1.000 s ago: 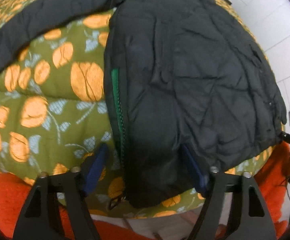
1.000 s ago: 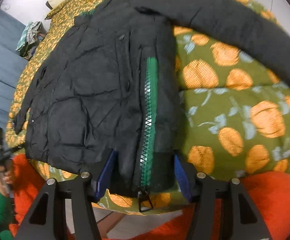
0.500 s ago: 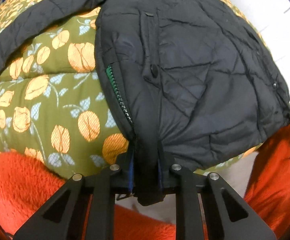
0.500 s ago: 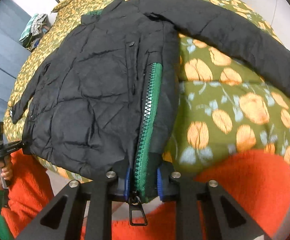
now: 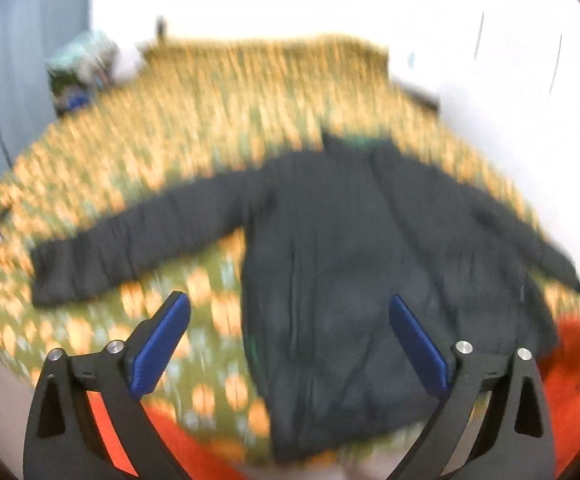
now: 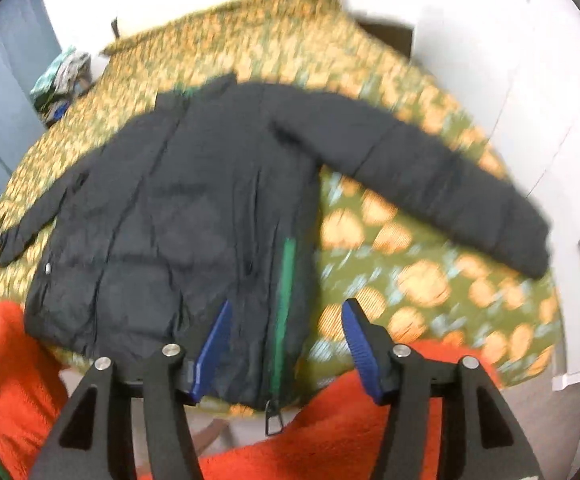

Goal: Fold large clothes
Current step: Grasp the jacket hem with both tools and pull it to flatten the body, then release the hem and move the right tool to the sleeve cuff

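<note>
A black quilted jacket [image 5: 354, 264] lies flat on the bed with its front up and both sleeves spread out; it also shows in the right wrist view [image 6: 194, 208]. A green zipper strip [image 6: 284, 304] runs down its front to a black pull [image 6: 273, 416] at the hem. My left gripper [image 5: 288, 320] is open and empty, raised above the jacket's hem. My right gripper [image 6: 286, 322] is open and empty, above the hem on either side of the zipper. Both views are motion-blurred.
The bed cover [image 5: 194, 120] is olive green with orange flowers. An orange fleece blanket [image 6: 330, 432] lies along the near edge. A heap of clothes [image 6: 60, 76] sits at the far left corner. White walls and cupboards [image 6: 530, 80] stand to the right.
Both grippers were shut on the jacket's hem half a second ago; both have let go, opened and pulled back and up, so the whole jacket now shows flat.
</note>
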`<state>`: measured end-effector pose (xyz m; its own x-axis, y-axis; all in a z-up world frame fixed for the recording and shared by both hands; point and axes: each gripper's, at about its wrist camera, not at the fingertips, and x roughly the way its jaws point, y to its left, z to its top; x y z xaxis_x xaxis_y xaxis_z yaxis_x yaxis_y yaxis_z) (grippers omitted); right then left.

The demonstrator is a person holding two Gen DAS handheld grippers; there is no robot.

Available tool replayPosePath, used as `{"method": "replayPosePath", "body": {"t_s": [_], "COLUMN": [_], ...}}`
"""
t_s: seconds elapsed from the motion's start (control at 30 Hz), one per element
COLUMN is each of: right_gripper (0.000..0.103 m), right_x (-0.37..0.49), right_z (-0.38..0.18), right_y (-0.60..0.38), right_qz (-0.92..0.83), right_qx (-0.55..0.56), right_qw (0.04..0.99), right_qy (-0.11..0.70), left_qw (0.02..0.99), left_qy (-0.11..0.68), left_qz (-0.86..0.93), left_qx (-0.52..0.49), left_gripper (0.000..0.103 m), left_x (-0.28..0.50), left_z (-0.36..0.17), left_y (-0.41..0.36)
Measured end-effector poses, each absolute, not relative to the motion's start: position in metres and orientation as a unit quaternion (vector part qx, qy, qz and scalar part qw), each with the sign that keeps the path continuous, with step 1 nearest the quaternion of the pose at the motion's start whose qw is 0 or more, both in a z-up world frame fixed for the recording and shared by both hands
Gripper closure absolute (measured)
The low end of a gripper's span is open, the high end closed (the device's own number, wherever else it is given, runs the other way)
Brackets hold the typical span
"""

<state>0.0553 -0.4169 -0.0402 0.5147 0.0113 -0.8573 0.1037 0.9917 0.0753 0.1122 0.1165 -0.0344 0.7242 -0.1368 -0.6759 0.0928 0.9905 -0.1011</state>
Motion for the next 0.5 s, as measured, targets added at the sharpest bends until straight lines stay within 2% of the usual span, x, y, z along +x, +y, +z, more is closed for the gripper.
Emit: {"method": "replayPosePath", "body": {"t_s": [0.13, 0.17, 0.23, 0.33, 0.5], "right_gripper": [0.039, 0.035, 0.034, 0.034, 0.034], "right_x": [0.052, 0.052, 0.051, 0.053, 0.062], "right_z": [-0.001, 0.007, 0.014, 0.011, -0.013], "right_y": [-0.418, -0.417, -0.419, -0.428, -0.432], "right_qz": [-0.058, -0.066, -0.071, -0.057, -0.056], "right_qx": [0.032, 0.020, 0.013, 0.042, 0.066], "right_qw": [0.904, 0.910, 0.919, 0.928, 0.931], "right_qy": [0.422, 0.409, 0.387, 0.365, 0.355], "left_qw": [0.940, 0.940, 0.930, 0.911, 0.912], "left_qy": [0.334, 0.334, 0.358, 0.400, 0.392], "left_qz": [-0.066, -0.064, -0.075, -0.103, -0.095], "left_qx": [0.000, 0.001, -0.012, 0.007, 0.071], "left_gripper": [0.002, 0.002, 0.002, 0.002, 0.002], "left_x": [0.126, 0.127, 0.136, 0.148, 0.148], "left_z": [-0.014, -0.016, -0.027, -0.045, -0.053], "left_y": [0.103, 0.101, 0.094, 0.066, 0.009]}}
